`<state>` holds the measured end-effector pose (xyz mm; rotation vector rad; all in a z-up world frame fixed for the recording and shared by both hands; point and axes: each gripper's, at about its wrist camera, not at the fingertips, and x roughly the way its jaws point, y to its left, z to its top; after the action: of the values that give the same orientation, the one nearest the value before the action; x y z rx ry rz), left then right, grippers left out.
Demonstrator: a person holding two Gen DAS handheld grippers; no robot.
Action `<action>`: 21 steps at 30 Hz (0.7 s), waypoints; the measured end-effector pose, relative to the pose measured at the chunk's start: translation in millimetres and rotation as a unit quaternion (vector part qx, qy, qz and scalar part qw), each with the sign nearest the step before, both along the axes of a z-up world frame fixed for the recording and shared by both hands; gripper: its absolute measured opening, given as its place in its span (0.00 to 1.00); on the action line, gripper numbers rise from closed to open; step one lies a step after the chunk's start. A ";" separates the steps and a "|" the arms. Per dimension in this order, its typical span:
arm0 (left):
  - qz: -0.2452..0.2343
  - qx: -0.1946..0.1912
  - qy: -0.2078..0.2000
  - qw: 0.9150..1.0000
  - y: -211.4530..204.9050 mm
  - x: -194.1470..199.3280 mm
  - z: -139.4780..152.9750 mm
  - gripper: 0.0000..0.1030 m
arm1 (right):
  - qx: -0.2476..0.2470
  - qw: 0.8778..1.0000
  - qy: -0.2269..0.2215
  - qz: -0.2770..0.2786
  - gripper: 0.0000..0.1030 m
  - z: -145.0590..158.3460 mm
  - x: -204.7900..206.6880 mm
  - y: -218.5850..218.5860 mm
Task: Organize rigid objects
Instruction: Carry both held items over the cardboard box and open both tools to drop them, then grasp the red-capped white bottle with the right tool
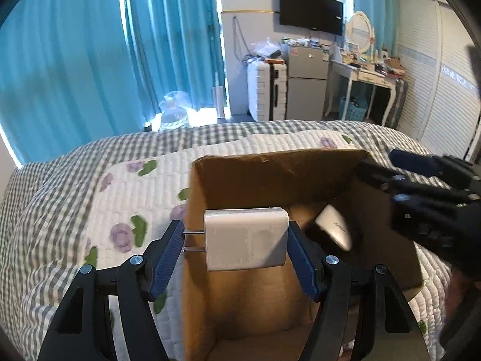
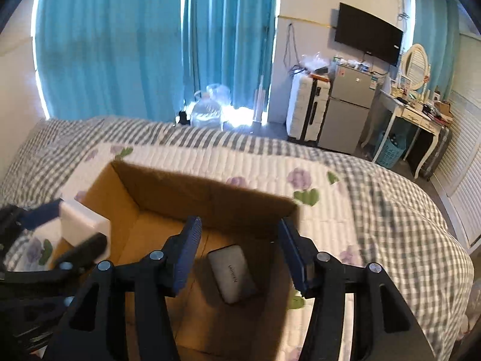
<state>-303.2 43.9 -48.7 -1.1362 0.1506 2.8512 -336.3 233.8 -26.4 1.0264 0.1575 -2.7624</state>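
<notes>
Over the box (image 1: pixel 270 180) — left gripper (image 1: pixel 237 249) is gripping the charger (image 1: pixel 245 237), prongs pointing left; right gripper (image 2: pixel 237 252) is hovering spread wide, empty, above the power bank (image 2: pixel 231 273).

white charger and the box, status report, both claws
Left claw shut on white charger, over cardboard box. Right claw open, empty, above the box. Grey charger already inside. Nothing in the way.
</notes>
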 end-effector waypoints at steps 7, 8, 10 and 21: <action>0.000 -0.022 -0.012 1.000 19.8 -27.4 -19.3 0.69 | -0.005 1.000 -0.006 -0.020 0.52 7.0 7.5 24.5; -0.005 -0.018 -0.015 1.000 21.1 -26.9 -18.9 0.70 | -0.008 1.000 -0.008 -0.020 0.52 6.2 7.9 28.3; -0.012 -0.009 0.001 1.000 21.2 -22.0 -13.4 0.85 | -0.018 1.000 -0.009 -0.022 0.52 2.6 9.3 34.2; -0.012 -0.012 0.048 0.999 11.9 35.8 38.3 0.95 | -0.018 0.998 0.035 -0.049 0.76 51.6 62.9 49.3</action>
<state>-267.4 55.8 -10.4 -0.9950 0.2025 2.8914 -273.3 283.1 25.2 0.9544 0.0679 -2.8796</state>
